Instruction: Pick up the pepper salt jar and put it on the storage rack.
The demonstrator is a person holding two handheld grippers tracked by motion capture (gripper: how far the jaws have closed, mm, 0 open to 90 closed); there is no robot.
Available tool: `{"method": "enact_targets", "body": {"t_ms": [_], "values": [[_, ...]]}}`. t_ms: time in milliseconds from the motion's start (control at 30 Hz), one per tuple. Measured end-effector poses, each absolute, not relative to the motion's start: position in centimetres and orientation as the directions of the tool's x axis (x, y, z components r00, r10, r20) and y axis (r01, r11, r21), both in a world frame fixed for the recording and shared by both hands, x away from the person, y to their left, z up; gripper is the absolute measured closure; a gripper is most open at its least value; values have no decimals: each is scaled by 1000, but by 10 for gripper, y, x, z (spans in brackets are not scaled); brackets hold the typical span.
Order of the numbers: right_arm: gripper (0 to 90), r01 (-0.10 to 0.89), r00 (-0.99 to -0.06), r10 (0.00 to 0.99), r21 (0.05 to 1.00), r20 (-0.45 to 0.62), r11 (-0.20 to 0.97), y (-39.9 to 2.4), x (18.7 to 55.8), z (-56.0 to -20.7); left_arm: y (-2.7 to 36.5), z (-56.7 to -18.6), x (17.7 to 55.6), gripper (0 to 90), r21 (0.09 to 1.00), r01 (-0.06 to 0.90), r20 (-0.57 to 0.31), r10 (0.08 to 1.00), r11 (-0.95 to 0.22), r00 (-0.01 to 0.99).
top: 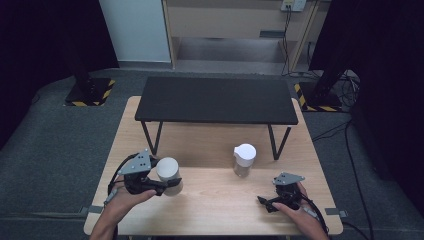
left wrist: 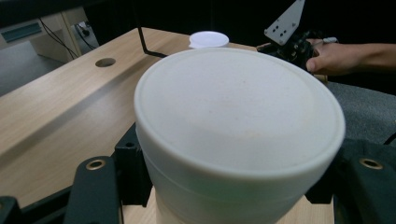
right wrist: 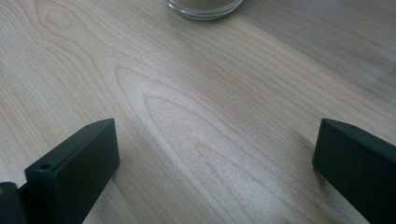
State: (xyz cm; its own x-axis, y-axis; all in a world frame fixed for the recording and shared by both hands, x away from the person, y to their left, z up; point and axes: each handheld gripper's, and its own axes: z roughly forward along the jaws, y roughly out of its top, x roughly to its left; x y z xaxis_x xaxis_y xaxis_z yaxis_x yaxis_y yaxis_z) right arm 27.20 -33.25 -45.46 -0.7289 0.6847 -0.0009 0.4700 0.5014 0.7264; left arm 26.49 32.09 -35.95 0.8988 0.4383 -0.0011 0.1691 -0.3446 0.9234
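The left tongs (top: 161, 184) grip the round white plastic-lidded jar (top: 168, 174) near the desk's (top: 220, 200) left edge, seemingly carrying it; next, carry it level toward the glass jug with the white lid (top: 244, 160), while the right tongs (top: 268, 203) rest open.

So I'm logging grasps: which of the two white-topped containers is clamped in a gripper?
The opaque white container at the table's left, clamped in the left gripper. The glass jar with the white lid stands free mid-table; the right gripper is open.
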Motion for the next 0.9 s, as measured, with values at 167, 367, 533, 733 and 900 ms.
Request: {"method": "enact_targets", "body": {"t_ms": [167, 367, 533, 733, 900], "values": [[12, 470, -729, 685, 727, -1, 501, -333, 272, -455, 323, -344, 272, 330, 924, 168, 1, 442, -343, 897], [12, 470, -729, 685, 726, -1, 501, -333, 272, -455, 324, -314, 284, 330, 929, 156, 7, 438, -335, 899], [13, 470, -729, 685, 726, -1, 502, -333, 272, -455, 324, -294, 294, 330, 938, 146, 5, 435, -313, 901], [13, 470, -729, 684, 726, -1, 502, -333, 272, -455, 326, -275, 305, 330, 943, 139, 10, 445, -301, 895], [12, 470, -729, 684, 726, -1, 502, -333, 272, -455, 326, -259, 313, 330, 939, 135, 26, 457, -317, 889]]}}
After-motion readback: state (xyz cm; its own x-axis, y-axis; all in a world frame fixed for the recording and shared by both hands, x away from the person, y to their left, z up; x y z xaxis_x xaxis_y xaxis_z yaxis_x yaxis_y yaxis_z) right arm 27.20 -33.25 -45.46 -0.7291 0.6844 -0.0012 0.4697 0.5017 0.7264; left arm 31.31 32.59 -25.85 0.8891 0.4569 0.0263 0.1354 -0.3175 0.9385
